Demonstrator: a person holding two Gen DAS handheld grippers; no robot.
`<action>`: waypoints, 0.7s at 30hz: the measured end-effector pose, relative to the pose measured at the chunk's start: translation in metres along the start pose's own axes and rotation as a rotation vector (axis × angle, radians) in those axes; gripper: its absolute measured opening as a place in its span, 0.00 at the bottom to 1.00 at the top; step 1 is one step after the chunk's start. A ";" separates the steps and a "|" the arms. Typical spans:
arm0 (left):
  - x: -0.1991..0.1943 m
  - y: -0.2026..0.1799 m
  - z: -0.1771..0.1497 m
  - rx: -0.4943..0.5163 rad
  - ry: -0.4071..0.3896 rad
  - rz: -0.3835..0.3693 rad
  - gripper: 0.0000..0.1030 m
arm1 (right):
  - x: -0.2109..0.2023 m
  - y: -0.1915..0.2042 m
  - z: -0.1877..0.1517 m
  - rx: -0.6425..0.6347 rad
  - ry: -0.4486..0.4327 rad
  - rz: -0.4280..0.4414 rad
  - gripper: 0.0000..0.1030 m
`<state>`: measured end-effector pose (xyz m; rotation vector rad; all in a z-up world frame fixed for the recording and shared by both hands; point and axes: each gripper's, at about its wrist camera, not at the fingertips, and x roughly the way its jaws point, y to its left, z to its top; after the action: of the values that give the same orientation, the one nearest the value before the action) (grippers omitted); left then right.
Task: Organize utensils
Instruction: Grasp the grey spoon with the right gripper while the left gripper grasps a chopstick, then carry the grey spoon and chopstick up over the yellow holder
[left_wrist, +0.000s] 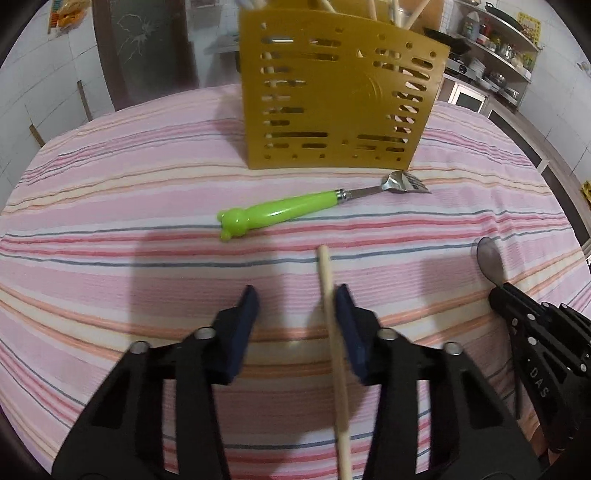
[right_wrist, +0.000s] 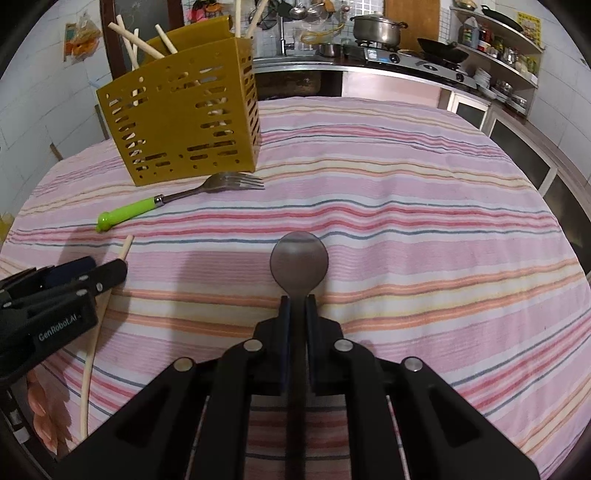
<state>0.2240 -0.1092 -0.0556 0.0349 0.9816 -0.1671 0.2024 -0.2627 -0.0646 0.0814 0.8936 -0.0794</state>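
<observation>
A yellow slotted utensil holder (left_wrist: 340, 92) stands at the far side of the striped tablecloth, with several wooden sticks in it; it also shows in the right wrist view (right_wrist: 181, 114). A green-handled fork (left_wrist: 295, 208) lies just in front of it, also seen in the right wrist view (right_wrist: 173, 201). My left gripper (left_wrist: 297, 301) is open, and a wooden chopstick (left_wrist: 334, 339) lies between its fingers against the right pad. My right gripper (right_wrist: 296, 301) is shut on a metal spoon (right_wrist: 299, 258), bowl pointing forward, above the cloth.
The table with its pink striped cloth (right_wrist: 424, 229) ends at a kitchen counter with a stove and pot (right_wrist: 376, 29) behind. Shelves of dishes (right_wrist: 506, 55) stand at the right. The left gripper (right_wrist: 55, 295) shows at the right wrist view's left edge.
</observation>
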 end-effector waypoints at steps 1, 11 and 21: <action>0.000 -0.002 0.001 0.005 0.002 -0.011 0.22 | 0.001 0.001 0.000 -0.005 0.008 0.000 0.08; 0.001 -0.009 0.014 0.033 -0.001 0.004 0.06 | 0.008 -0.010 0.020 -0.012 0.102 0.055 0.08; -0.046 0.001 0.014 0.046 -0.164 0.031 0.05 | -0.018 -0.008 0.011 0.055 -0.076 0.077 0.08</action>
<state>0.2109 -0.1036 -0.0099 0.0772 0.8132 -0.1612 0.1988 -0.2716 -0.0441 0.1628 0.8117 -0.0345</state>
